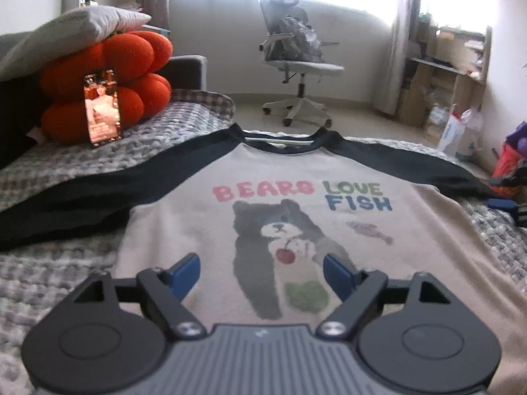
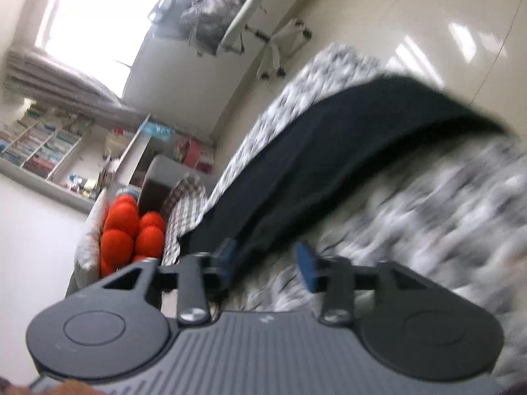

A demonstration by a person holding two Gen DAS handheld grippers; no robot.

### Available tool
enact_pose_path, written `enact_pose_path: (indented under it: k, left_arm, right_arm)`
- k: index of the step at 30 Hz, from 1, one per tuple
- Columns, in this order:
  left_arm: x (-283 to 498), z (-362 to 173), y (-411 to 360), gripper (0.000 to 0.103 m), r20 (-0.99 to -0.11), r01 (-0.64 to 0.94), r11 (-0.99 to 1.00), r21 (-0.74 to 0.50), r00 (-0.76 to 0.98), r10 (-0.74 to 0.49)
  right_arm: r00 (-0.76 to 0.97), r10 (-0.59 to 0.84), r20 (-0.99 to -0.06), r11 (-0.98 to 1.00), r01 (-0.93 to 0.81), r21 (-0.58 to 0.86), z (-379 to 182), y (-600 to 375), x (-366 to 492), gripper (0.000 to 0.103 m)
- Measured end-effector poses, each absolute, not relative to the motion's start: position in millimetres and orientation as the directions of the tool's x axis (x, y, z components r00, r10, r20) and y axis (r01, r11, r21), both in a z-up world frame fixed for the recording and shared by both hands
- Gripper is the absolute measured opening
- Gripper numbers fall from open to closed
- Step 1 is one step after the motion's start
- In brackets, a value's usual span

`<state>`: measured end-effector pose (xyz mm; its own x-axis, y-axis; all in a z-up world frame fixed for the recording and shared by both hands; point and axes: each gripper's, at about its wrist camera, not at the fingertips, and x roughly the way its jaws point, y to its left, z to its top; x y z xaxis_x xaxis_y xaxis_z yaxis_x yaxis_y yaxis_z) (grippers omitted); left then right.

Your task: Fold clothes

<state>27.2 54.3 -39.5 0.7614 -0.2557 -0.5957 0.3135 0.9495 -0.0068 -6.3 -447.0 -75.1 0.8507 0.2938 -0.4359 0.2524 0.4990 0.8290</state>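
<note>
A beige T-shirt (image 1: 204, 230) with dark navy sleeves, a bear print and the words BEARS LOVE FISH lies face up and spread flat on the bed. My left gripper (image 1: 262, 275) hovers over its lower front, open, with nothing between the blue pads. In the blurred, tilted right wrist view the shirt's dark sleeve (image 2: 346, 151) stretches away over the blanket. My right gripper (image 2: 266, 263) is open at its near end. The cloth reaches in beside one pad and is not pinched. One blue fingertip (image 1: 500, 203) of that gripper shows at the sleeve's tip.
A grey knitted blanket (image 1: 66, 279) covers the bed. An orange lumpy cushion (image 1: 131, 65) under a grey pillow (image 1: 72, 29) sits at the back left, with a lit phone (image 1: 102, 108) leaning on it. Beyond the bed stand an office chair (image 1: 296, 59), shelves (image 1: 451, 65) and bags (image 1: 461, 131).
</note>
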Motion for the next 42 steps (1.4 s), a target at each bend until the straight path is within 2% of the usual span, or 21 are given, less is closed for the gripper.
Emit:
enact_pose_path:
  k: [3,6,15,20,30,32,34,37,42]
  left_arm:
    - [26,-31,48,0.084,-0.629,0.256,0.966,-0.032,0.746,-0.218]
    - [24,-24,44,0.084,-0.649,0.237,0.967,-0.089,0.723,-0.237]
    - [7,-6,14,0.084,-0.61,0.268,0.958,-0.1,0.745,-0.272]
    - [9,-7,2,0.084,-0.62,0.272,0.957,-0.103,0.734,-0.275]
    - [23,-14,-2,0.084,-0.63,0.268,0.96,-0.083,0.733,-0.259]
    - [28,-16,0,0.084,-0.632,0.267,0.96,-0.088,0.73,-0.261]
    - [33,-16,3,0.084,-0.632,0.267,0.959,-0.097,0.728,-0.267]
    - [39,-17,9,0.084,-0.631,0.268,0.957,-0.111,0.725,-0.276]
    - [52,-18,18,0.084,-0.636,0.258,0.956,-0.141,0.716,-0.287]
  right_arm:
    - [0.858,0.232,-0.458,0.507,0.295,0.81,-71,-463,-20,0.05]
    - [0.867,0.191,-0.46,0.469,0.331,0.819,-74,-480,-35,0.05]
    - [0.893,0.145,-0.426,0.319,0.366,0.874,-100,-505,-54,0.05]
    - [0.912,0.079,-0.403,0.267,0.37,0.89,-108,-510,-49,0.046]
    - [0.899,-0.042,-0.437,0.212,0.435,0.875,-120,-525,-28,0.024]
    - [0.894,-0.063,-0.445,0.215,0.447,0.868,-119,-526,-25,0.023]
    - [0.886,-0.091,-0.454,0.241,0.462,0.853,-114,-524,-25,0.018]
    - [0.892,-0.139,-0.43,0.308,0.452,0.837,-100,-518,-27,0.011]
    - [0.916,-0.188,-0.353,0.413,0.4,0.818,-67,-502,-32,0.01]
